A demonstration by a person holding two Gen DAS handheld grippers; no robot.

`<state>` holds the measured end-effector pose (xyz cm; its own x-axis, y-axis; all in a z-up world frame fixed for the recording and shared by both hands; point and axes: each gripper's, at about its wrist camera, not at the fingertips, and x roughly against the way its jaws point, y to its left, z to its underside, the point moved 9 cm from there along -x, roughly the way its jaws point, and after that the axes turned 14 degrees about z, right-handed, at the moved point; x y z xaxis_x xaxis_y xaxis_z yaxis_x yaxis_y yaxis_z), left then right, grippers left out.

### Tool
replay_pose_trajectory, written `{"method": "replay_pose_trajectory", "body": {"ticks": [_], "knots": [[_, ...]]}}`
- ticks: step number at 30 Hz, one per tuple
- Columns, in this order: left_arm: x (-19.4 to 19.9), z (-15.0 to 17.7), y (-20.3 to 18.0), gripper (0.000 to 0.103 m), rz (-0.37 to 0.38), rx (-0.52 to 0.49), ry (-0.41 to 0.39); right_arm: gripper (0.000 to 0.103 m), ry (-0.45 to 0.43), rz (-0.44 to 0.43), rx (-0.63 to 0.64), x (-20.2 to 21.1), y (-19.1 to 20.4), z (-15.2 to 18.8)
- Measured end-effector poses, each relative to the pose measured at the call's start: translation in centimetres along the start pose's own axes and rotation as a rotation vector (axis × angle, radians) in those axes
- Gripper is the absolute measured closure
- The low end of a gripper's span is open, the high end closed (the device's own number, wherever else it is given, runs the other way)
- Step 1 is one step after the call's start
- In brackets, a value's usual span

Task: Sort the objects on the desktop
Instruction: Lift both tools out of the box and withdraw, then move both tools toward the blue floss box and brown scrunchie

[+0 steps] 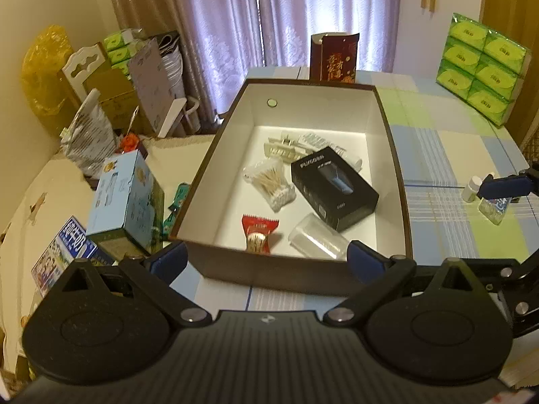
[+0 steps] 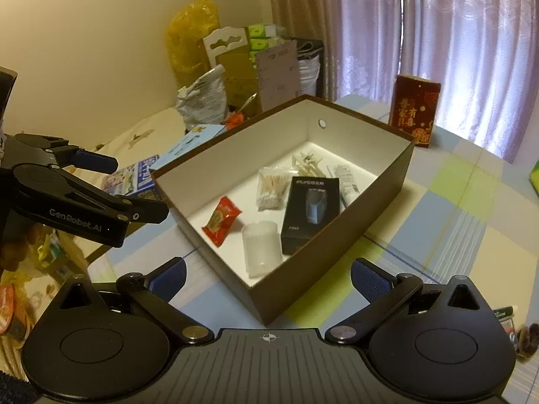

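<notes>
A checked tablecloth (image 2: 465, 208) in pale blue, green and cream covers the table. Lilac curtains (image 1: 293, 10) hang behind it, and a bed (image 1: 40, 202) piled with cartons and bags lies along its left side.

An open brown box (image 1: 390, 128) with a white inside sits on the cloth, its near wall just ahead of both grippers. In it lie a black carton (image 1: 333, 188), a bag of cotton swabs (image 1: 271, 183), a red sachet (image 1: 257, 232), a clear cup (image 1: 316, 240) on its side, and pale clips (image 1: 283, 149) at the far end.

A red packet (image 1: 333, 57) stands upright beyond the box's far wall. A green tissue pack (image 1: 481, 67) stands at the far right corner of the table.

The left gripper (image 1: 266, 259) is spread wide and holds nothing. The right gripper (image 2: 267, 277) is likewise wide and empty. In the left wrist view a small white bottle (image 1: 471, 188) and a clear bottle (image 1: 493, 207) stand on the cloth right of the box, just beside one blue finger of the right gripper.

Bare cloth lies right of the box.
</notes>
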<state>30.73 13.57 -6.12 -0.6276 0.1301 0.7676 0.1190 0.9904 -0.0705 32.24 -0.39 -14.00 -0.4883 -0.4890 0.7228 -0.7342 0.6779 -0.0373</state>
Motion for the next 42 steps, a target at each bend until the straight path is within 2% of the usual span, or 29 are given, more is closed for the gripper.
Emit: {"method": "replay_pose_trajectory", "body": {"ticks": [10,19,28,42], "knots": [[0.3,2.4,-2.2,0.004,-0.030,0.048,0.037,0.002,0.049,-0.065,0.011,0.7,-1.3,2.7],[-0.8,4.5,-7.1,0.004,0.013,0.050,0.088,0.002,0.119,-0.104,0.023,2.0,-3.7,6.3],[-3.6,4.9,-13.3,0.004,0.104,0.015,0.129,0.002,0.207,-0.032,-0.052,2.7,-9.7,10.7],[-10.0,2.8,-23.4,0.004,0.268,-0.119,0.182,0.002,0.295,0.216,-0.253,4.5,-21.6,16.3]]}}
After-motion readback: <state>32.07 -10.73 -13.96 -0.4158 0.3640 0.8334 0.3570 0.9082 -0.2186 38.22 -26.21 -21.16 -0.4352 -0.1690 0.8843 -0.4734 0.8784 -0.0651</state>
